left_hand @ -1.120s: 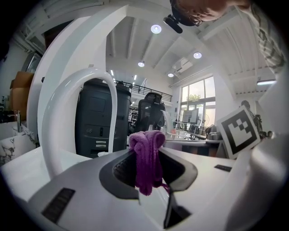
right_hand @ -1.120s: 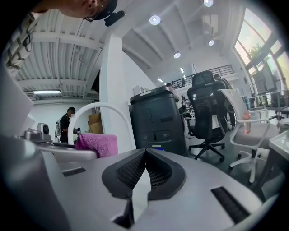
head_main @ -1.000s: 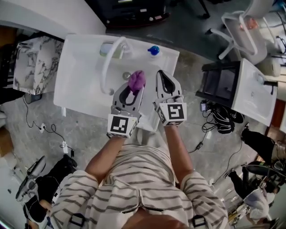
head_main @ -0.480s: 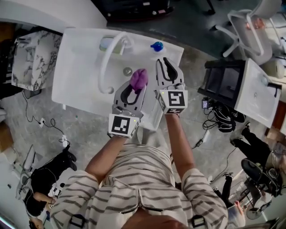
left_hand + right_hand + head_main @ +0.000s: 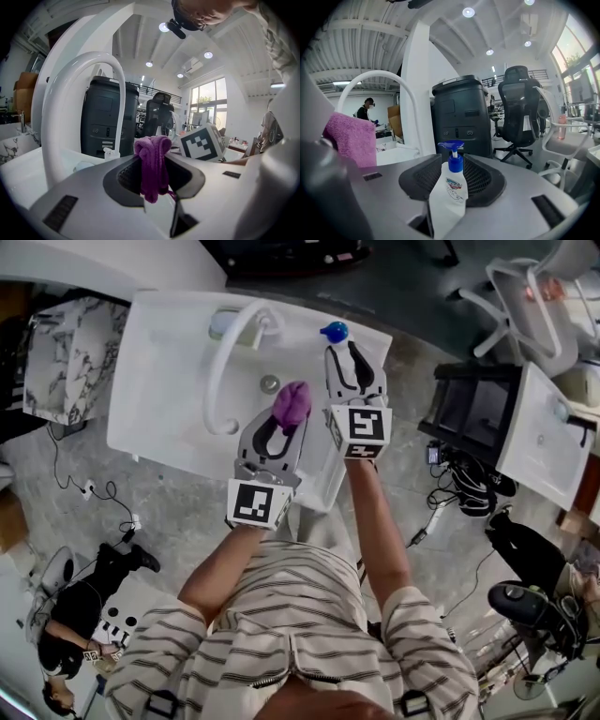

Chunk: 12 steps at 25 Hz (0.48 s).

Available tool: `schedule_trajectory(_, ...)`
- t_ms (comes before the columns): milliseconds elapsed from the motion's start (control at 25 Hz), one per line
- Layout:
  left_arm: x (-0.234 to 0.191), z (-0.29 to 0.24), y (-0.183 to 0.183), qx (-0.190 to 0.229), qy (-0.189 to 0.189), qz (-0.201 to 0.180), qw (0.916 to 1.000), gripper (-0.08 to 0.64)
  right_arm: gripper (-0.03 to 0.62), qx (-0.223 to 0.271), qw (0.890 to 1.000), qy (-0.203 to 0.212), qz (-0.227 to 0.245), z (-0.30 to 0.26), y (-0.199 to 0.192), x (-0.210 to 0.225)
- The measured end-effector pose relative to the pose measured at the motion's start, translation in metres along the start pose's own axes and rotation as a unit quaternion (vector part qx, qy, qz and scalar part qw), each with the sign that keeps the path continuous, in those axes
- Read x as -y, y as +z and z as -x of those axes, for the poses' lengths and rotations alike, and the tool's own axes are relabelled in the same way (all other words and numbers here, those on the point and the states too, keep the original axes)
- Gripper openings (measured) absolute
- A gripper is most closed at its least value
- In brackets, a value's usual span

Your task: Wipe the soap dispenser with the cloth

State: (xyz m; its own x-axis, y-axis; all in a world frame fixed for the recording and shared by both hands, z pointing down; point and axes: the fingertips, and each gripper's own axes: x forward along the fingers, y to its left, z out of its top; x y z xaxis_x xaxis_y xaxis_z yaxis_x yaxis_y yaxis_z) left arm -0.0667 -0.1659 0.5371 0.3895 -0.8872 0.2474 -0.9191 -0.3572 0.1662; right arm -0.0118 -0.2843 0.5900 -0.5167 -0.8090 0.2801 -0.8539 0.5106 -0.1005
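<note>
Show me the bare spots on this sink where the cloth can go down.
Widest free patch: the flat sink top left of the faucet. The basin around the drain is also bare. Crowded at the right, round the soap dispenser and cloth.

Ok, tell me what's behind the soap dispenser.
Behind the soap dispenser stands a dark grey cabinet, with a black office chair to its right. The bottle covers the cabinet's lower front, so nothing can be told of that part.
</note>
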Motion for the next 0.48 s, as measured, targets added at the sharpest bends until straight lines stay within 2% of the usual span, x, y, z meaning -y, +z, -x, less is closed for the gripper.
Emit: schedule_trajectory(480,-0.004,-0.001,-0.008,-0.001,0.009,0.002,1.0000,0.117,0.140,-0.007,1.000,-0.018,0.021,-0.024,-0.008,0.009)
